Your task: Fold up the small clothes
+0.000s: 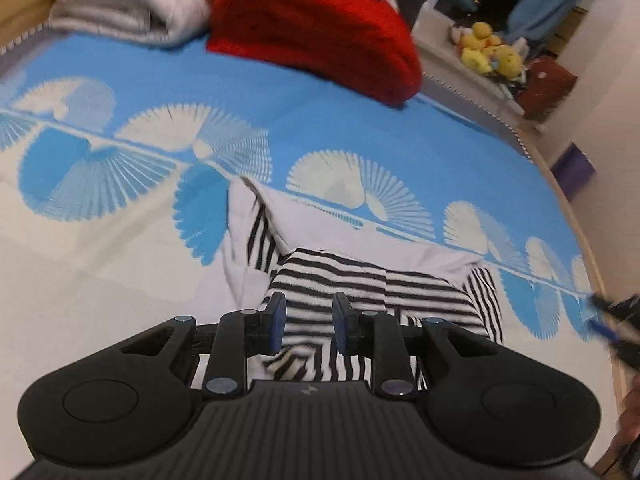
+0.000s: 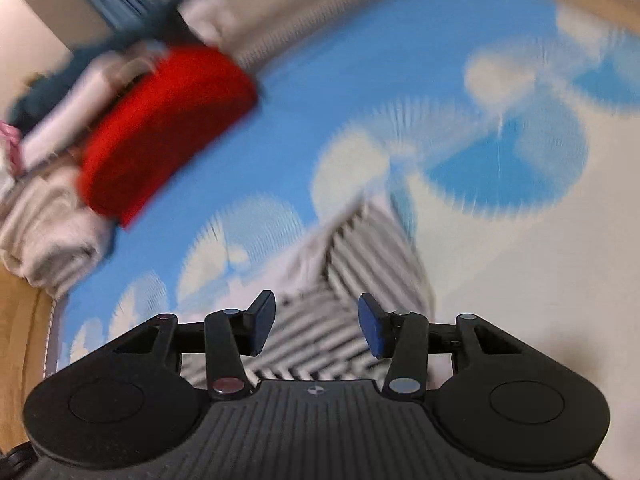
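On the bed (image 1: 360,128), blue and white cover: left gripper (image 1: 310,326) fingers narrowly apart, empty, above the striped garment (image 1: 360,280) lying partly folded. Right gripper (image 2: 316,326) fingers wider, empty, above the same garment. Red cushion (image 1: 320,28) behind.

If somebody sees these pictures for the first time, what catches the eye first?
Probably the red folded blanket at the far end of the blue-and-white bedspread, next to a pale folded blanket. Nearer, a black-and-white striped garment lies partly folded just in front of the left claw.
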Demonstrator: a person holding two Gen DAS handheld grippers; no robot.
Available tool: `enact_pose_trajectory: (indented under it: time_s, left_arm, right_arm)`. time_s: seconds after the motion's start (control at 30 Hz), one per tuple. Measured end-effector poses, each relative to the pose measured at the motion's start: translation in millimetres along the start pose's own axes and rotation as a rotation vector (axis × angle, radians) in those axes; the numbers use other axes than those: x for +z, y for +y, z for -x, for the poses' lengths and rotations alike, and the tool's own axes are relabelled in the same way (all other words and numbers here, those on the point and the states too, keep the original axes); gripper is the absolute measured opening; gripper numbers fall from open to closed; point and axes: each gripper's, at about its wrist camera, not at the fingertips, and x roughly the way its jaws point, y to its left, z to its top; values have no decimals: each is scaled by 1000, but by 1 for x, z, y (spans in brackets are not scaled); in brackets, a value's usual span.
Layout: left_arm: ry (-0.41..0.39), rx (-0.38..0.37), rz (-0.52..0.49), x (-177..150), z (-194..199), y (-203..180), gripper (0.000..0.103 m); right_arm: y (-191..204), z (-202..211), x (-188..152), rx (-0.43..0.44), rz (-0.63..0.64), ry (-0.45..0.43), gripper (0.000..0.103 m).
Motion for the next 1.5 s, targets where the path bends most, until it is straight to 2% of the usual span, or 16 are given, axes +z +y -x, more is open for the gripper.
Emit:
enact_pose_trajectory:
  time_s: [0.13, 0.27, 0.37, 0.47, 0.57, 0.63, 0.7, 0.83, 0.97, 1.13, 1.17, 1.23, 1.33, 1.4, 1.47, 1.5]
  left_arm:
    - [-39, -37, -64, -15, 59, -1, 26]
    - [-81, -53, -107, -66, 112, 12, 26]
    - [-75, -63, -52, -116, 122, 32, 26]
    - [-47, -36, 19, -163, 107, 51, 26]
    - [73, 25, 124, -185, 84, 65, 27]
    - [92, 2, 175, -191, 79, 69, 52]
    - [114, 32, 157, -194, 71, 68, 61]
    - [185, 56, 140, -198, 54, 70, 65]
    - [234, 96, 137, -208, 41, 79, 66]
    - [286, 119, 153, -215, 33, 93, 65]
    - [291, 114, 155, -216, 32, 95, 64]
    - [310, 112, 150, -220, 28, 98, 40]
    - [316, 99, 130, -224, 26, 95, 20]
    - [296, 99, 80, -225, 29, 88, 10]
    - [262, 106, 98, -224, 38, 87, 7]
    - [237, 106, 120, -223, 46, 89, 7]
  right_arm:
    - [-18, 90, -6, -20, 72, -224, 50]
    - [-41, 141, -40, -35, 193, -251, 50]
    - [-60, 156, -77, -92, 239, -228, 50]
    - [-77, 154, -113, -123, 249, -173, 52]
    - [-95, 135, -147, -153, 273, -89, 52]
    - [-103, 122, -155, -180, 192, 27, 52]
    - [-109, 110, -160, -117, 142, 100, 54]
    - [-112, 83, -171, -178, 173, 193, 56]
    - [-130, 66, -185, -193, 93, 307, 58]
    - [-139, 63, -198, -237, 78, 363, 58]
    - [-140, 62, -199, -236, 74, 367, 58]
    - [-141, 58, -198, -233, 64, 373, 58]
    - [-143, 58, -198, -220, 61, 378, 55]
    - [-142, 59, -198, -186, 57, 377, 39]
    - [-140, 63, -196, -150, 49, 355, 7]
    - [-140, 68, -194, -147, 44, 331, 7]
